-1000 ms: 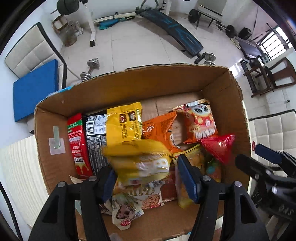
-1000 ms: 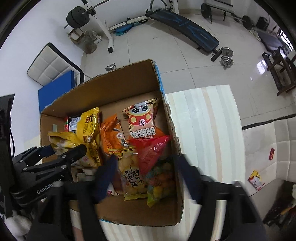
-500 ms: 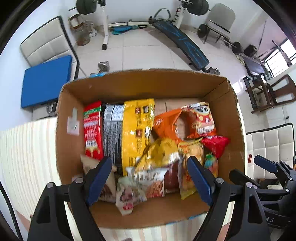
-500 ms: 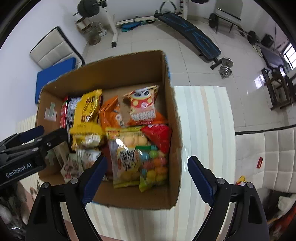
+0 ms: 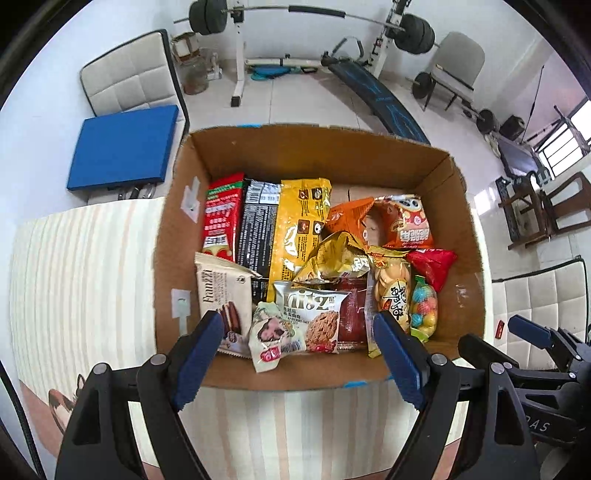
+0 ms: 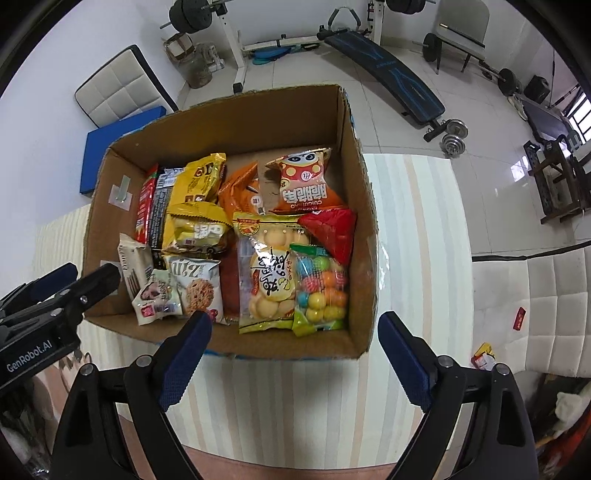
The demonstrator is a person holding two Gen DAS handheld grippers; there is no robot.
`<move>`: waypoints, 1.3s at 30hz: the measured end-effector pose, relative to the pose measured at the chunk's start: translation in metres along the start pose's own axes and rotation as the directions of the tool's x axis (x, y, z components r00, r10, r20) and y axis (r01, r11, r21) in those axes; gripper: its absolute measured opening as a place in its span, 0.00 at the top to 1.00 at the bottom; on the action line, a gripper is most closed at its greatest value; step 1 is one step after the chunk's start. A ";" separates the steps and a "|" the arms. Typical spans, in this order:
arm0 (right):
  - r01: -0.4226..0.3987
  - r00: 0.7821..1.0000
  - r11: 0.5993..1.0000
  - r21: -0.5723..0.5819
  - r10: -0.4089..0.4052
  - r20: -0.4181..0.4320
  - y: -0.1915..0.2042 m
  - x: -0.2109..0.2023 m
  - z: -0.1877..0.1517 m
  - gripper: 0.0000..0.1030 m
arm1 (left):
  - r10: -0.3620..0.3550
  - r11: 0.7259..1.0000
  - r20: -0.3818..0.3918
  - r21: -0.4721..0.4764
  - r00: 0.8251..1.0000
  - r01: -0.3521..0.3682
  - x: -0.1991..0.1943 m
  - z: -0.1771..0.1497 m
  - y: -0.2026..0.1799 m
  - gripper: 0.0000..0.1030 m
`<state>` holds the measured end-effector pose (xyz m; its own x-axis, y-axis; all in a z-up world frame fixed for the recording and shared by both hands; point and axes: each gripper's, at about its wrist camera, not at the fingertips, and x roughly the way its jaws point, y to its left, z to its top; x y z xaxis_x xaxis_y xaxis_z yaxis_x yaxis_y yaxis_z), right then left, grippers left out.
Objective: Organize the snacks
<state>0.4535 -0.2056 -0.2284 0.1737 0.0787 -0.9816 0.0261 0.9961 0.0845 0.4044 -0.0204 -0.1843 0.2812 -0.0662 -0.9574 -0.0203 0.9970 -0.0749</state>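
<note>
The cardboard box (image 5: 463,221) sits on a striped tabletop (image 5: 81,277), directly ahead of and below both grippers, packed with snacks. Nearest the left gripper (image 5: 299,354) lie a small pale packet with a red label (image 5: 267,338) and an oat cookie bag (image 5: 314,314), both between its fingers in the view but untouched. Just beyond its left finger lies a cream wafer pack (image 5: 221,291); farther ahead stand a red pack (image 5: 221,214), a black pack (image 5: 258,225) and a tall yellow bag (image 5: 301,229), side by side. A crumpled gold bag (image 5: 334,258) rests on top of them near the middle.

Ahead of the right gripper (image 6: 293,354) lie a clear bag of round biscuits (image 6: 267,273) and, touching it on the right, a bag of coloured candy balls (image 6: 321,291); a red pouch (image 6: 330,230) and an orange cartoon-face bag (image 6: 304,182) lie beyond. The box's near wall (image 6: 288,341) stands between this gripper's fingertips and the snacks.

Both grippers point steeply down from above the box's near edge, side by side. The left one's jaws are spread wide, with nothing pinched. The right one's jaws have just been opening and stand wide apart, with nothing between them but box wall and tabletop. Gym equipment (image 5: 306,22) and padded chairs stand on the tiled floor beyond the table.
</note>
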 end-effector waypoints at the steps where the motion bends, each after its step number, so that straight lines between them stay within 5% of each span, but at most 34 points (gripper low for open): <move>1: 0.001 1.000 1.000 -0.002 -0.001 0.009 0.001 -0.005 -0.003 0.09 | 0.002 1.000 0.011 -0.006 1.000 -0.002 -0.007 -0.003 0.001 0.19; 15: -0.011 0.982 1.000 -0.012 0.013 0.189 0.005 -0.110 -0.089 0.08 | 0.051 0.998 0.242 0.009 0.969 -0.055 -0.118 -0.080 -0.011 0.19; 39: 0.012 0.932 0.999 -0.036 0.002 0.364 0.016 -0.242 -0.233 0.08 | 0.081 0.995 0.345 0.025 0.935 -0.096 -0.217 -0.193 -0.017 0.19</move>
<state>0.1827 -0.1996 -0.0293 0.5198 0.0605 -0.8521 -0.0070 0.9978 0.0666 0.1591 -0.0307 -0.0292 0.5924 0.0333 -0.8050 -0.0229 0.9994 0.0245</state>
